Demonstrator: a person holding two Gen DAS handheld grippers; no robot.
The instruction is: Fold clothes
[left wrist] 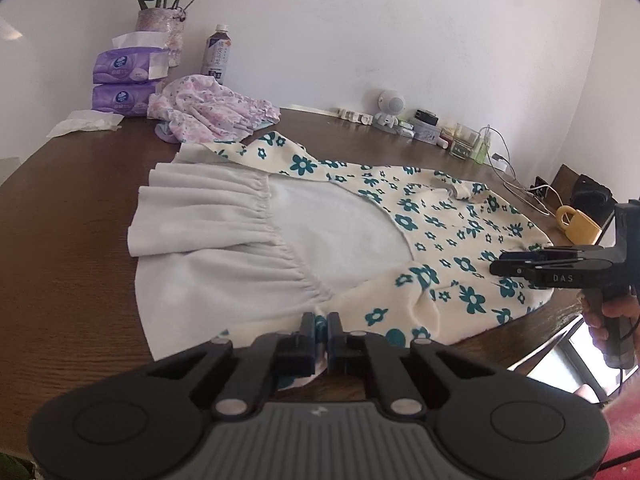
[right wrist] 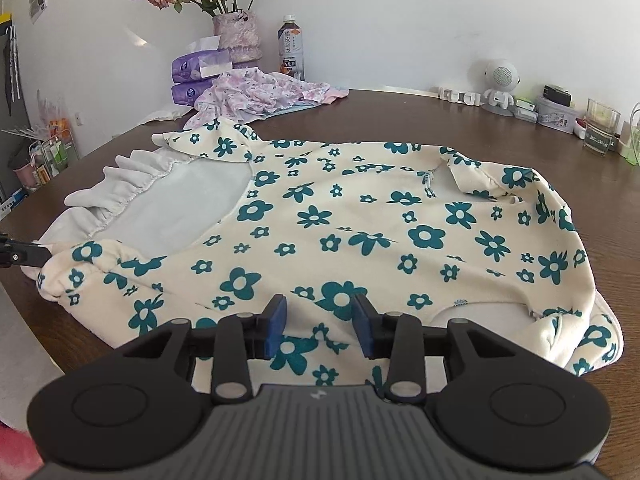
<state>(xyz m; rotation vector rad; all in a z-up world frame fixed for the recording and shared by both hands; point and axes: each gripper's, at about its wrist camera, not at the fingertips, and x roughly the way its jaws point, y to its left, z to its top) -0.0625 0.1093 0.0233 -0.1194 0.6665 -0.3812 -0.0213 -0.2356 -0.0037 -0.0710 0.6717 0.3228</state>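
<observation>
The left gripper (left wrist: 321,334) is pinched on the floral garment (right wrist: 360,232) — the spread right gripper (right wrist: 320,322), low centre, should be clamped before lifting.

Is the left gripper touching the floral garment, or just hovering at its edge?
Touching. The left wrist view shows the left gripper with its jaws closed on the near edge of the floral garment, fabric pinched between them.

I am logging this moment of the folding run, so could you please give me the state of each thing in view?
Floral garment: spread flat, pale lining showing.
Left tool: shut on the garment's edge.
Right tool: open, over the garment.
Pink garment: crumpled, unfolded.
Bottle: upright, capped.
Tissue pack: open.
</observation>
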